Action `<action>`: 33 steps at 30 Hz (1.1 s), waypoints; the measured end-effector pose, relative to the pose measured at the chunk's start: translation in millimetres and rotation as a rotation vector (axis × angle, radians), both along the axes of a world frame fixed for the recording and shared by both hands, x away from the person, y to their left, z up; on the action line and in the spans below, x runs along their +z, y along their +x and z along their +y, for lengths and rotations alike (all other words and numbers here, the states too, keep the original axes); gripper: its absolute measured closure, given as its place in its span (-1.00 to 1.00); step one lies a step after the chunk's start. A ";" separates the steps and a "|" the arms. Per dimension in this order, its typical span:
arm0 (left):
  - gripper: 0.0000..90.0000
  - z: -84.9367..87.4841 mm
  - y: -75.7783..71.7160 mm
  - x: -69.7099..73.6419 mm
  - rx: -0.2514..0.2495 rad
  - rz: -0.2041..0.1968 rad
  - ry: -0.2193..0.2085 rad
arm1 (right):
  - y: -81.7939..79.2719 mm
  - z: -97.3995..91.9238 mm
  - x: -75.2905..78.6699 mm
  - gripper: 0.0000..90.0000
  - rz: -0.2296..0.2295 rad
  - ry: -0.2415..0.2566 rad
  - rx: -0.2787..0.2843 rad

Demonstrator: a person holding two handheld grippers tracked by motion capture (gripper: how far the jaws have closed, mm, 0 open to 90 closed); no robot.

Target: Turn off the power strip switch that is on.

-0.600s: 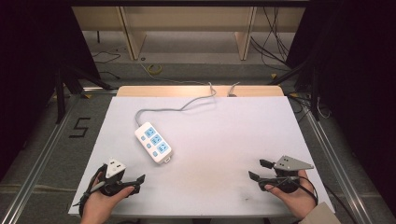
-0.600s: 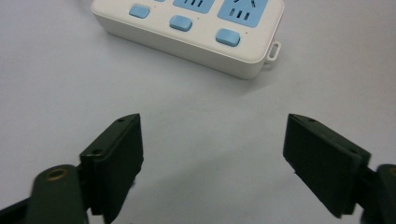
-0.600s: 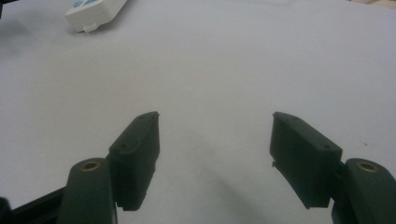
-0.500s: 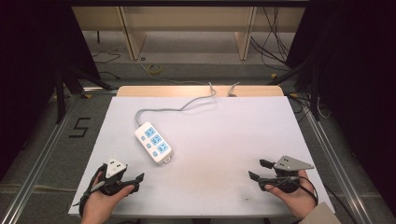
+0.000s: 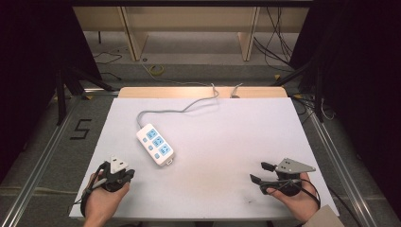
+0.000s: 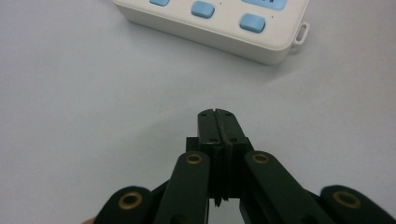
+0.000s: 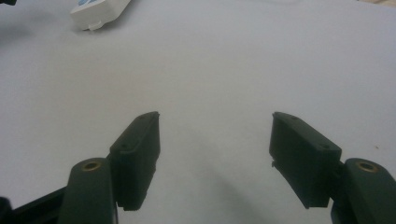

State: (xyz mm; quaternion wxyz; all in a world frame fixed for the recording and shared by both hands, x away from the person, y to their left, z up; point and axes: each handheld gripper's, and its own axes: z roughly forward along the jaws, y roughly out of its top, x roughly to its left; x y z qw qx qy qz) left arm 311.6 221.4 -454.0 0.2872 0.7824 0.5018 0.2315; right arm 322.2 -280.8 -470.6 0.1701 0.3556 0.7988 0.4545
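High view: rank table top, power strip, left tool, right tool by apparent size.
1. Table top, by far the largest.
2. Power strip.
3. Right tool and left tool: they look about alike, both partly covered by hands, so no ranking between them.

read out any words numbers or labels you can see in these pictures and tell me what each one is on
"5" – a large black numeral marked on the grey floor left of the table.
The white power strip: no readable text; its blue socket faces and blue buttons carry nothing legible at this size, also close up in the left gripper view.
The grey plate on the right claw: no marking to be made out.
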 end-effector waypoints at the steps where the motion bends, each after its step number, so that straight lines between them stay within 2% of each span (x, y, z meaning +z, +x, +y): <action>1: 0.99 -0.9 1.7 0.8 -0.002 -0.001 0.001 | -0.1 0.2 -0.1 -0.23 0.005 0.002 -0.002; 7: 0.99 -4.7 8.3 4.3 -0.001 0.004 0.004 | -0.7 0.0 -0.2 -0.23 0.008 0.003 -0.004; 25: 0.99 -8.4 30.0 13.1 0.006 0.002 0.049 | -1.5 0.1 0.2 -0.23 0.002 0.003 -0.003; 33: 0.99 -8.1 36.8 15.9 0.011 0.002 0.050 | -1.3 0.1 0.2 -0.23 0.000 0.002 -0.001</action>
